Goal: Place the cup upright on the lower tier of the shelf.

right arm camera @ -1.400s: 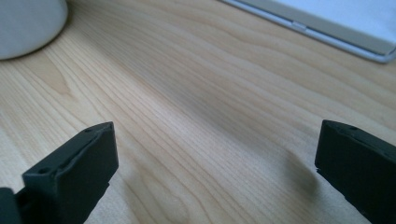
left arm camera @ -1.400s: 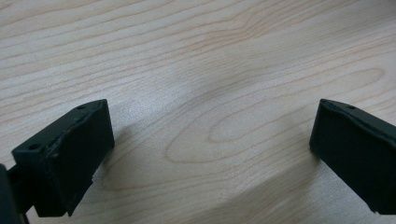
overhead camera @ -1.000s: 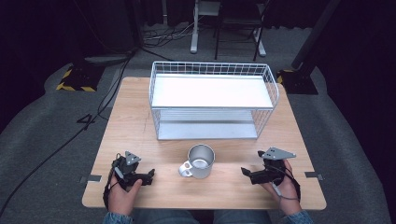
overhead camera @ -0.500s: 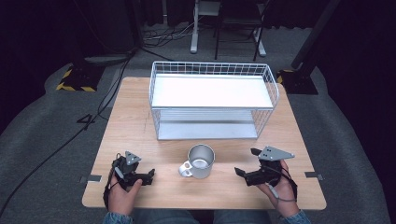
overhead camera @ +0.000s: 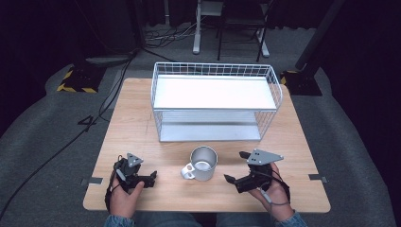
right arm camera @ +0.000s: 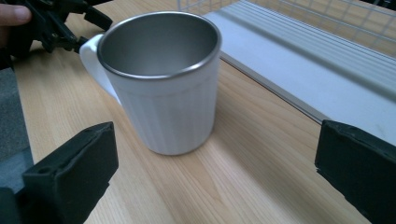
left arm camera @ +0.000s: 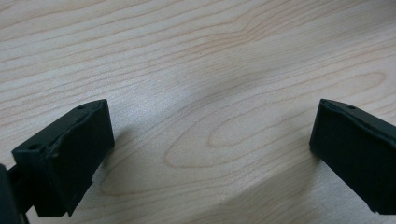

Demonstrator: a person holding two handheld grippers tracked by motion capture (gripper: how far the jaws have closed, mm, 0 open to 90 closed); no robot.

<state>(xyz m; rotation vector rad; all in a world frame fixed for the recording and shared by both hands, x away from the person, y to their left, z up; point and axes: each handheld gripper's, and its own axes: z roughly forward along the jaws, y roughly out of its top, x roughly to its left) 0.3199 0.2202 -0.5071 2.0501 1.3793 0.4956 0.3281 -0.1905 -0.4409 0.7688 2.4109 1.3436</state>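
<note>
2 grippers are sitting low at the near edge of the wooden table point(overhead camera: 142, 118), with 1 steel mug point(overhead camera: 204, 163) standing upright between them, just in front of the white wire rack point(overhead camera: 215, 101).

Right gripper point(overhead camera: 235, 172) is pointing left at the mug, jaws spread wide and empty. In the right gripper view the mug point(right arm camera: 161, 79) is sitting centred in the gap between the 2 black jaws, near but not touching. The mug's handle point(right arm camera: 95, 63) is facing away toward the left hand, so the body is presenting a clean side for a clamp. That is likely why the approach is coming from the right. Right hand point(overhead camera: 269, 194) is gripping from behind and below, grey plate on top, wrist roughly level with the table.

Left gripper point(overhead camera: 151, 177) is parked well apart from the mug, jaws also apart and holding nothing. The left gripper view is showing bare wood grain point(left arm camera: 201, 84) between its jaws, so it is probably resting on or just over the tabletop; contact is hard to tell. Left hand point(overhead camera: 124, 191) is cupping it from underneath, pointing right.

Judgement: a reach for the mug is in hand, with the rack as the probable destination.
</note>
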